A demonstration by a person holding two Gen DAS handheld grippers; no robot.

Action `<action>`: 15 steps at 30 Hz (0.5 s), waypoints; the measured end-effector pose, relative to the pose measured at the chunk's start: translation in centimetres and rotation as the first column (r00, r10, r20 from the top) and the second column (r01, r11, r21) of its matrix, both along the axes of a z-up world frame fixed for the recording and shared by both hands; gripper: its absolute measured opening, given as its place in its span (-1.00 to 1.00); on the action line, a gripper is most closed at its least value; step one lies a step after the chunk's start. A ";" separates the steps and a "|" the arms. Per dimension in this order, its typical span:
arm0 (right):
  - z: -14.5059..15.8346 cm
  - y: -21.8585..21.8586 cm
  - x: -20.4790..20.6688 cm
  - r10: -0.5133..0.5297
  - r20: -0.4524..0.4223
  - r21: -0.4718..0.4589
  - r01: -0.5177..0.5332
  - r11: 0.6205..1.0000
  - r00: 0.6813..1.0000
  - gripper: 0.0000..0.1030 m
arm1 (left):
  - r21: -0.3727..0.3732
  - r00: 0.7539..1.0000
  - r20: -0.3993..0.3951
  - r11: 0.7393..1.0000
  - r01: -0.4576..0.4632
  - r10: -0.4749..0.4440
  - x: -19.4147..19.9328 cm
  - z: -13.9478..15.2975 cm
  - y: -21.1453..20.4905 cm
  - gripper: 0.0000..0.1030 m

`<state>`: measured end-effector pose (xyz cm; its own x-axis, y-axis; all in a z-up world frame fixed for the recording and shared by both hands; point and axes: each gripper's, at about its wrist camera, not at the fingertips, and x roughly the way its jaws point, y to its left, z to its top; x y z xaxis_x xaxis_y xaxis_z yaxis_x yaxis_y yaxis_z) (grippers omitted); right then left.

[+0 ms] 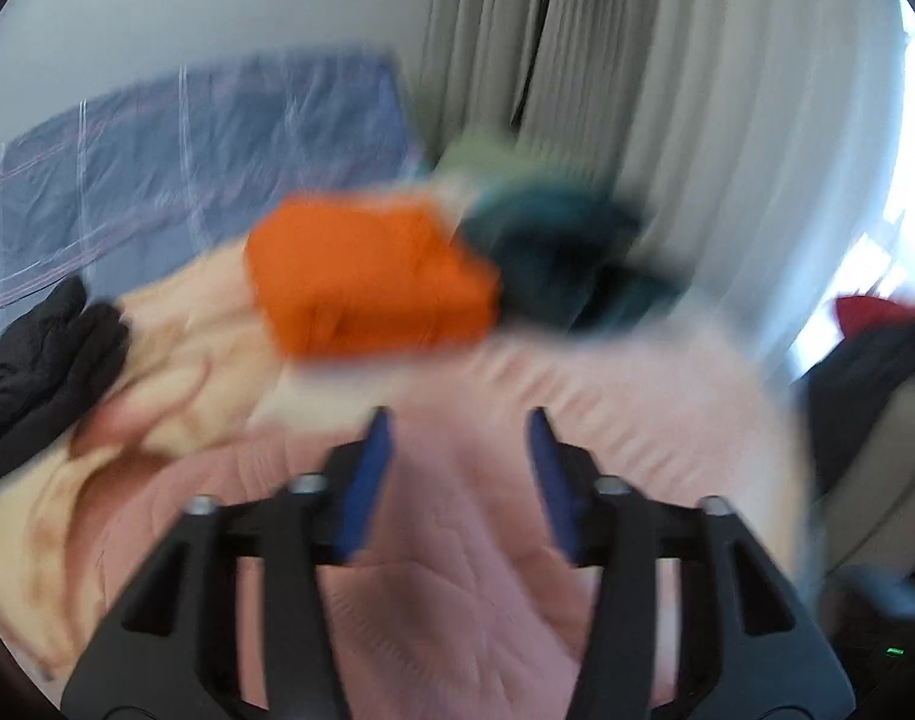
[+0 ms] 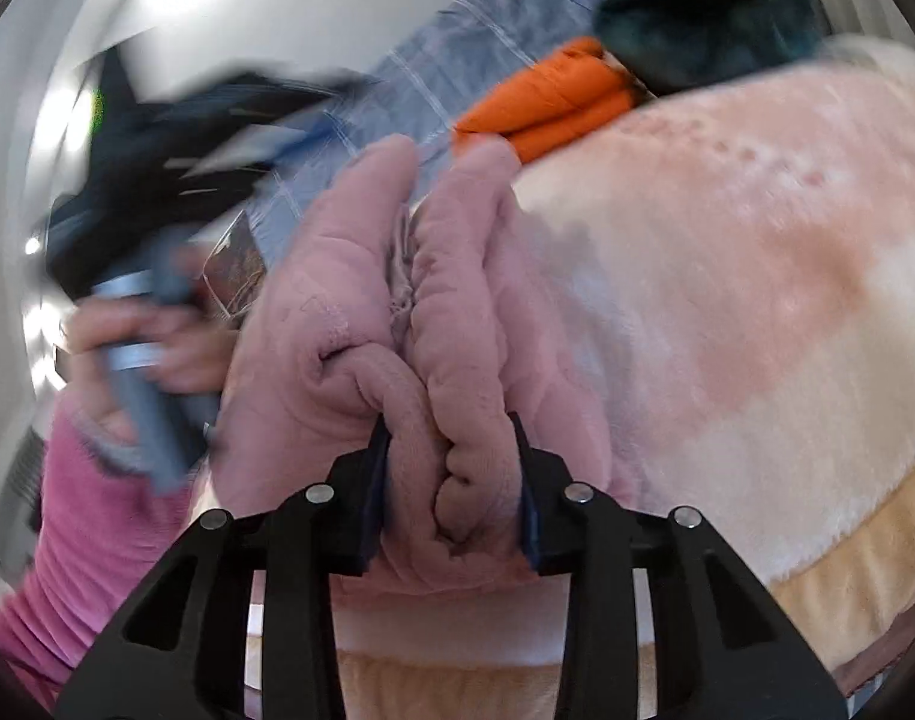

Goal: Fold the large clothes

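A thick pink quilted garment (image 2: 337, 276) lies bunched on the bed, and two of its padded folds run up from my right gripper (image 2: 450, 426). That gripper is shut on the folds, its blue pads pressing in from both sides. In the blurred left wrist view the same pink garment (image 1: 457, 570) spreads out beneath my left gripper (image 1: 460, 417), which is open with nothing between its blue pads. At the left of the right wrist view a hand (image 2: 175, 354) in a pink sleeve holds the other gripper's grey handle.
A folded orange garment (image 1: 367, 276) (image 2: 553, 96) sits beyond the pink one, with a dark teal garment (image 1: 553, 252) (image 2: 697, 18) beside it. A black garment (image 1: 43, 360) lies at the left on a cream blanket (image 1: 175, 372) (image 2: 757, 300). Blue checked sheet (image 1: 187, 150) and pale curtains (image 1: 637, 90) lie behind.
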<state>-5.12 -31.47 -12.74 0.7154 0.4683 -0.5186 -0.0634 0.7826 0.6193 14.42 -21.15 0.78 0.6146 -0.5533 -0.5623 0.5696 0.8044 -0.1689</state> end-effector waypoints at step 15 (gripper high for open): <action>2.5 0.8 1.6 -0.027 0.004 -0.221 0.027 0.975 1.000 0.34 | 0.042 0.998 -0.063 0.999 0.017 -0.014 -4.5 -6.7 7.4 -0.15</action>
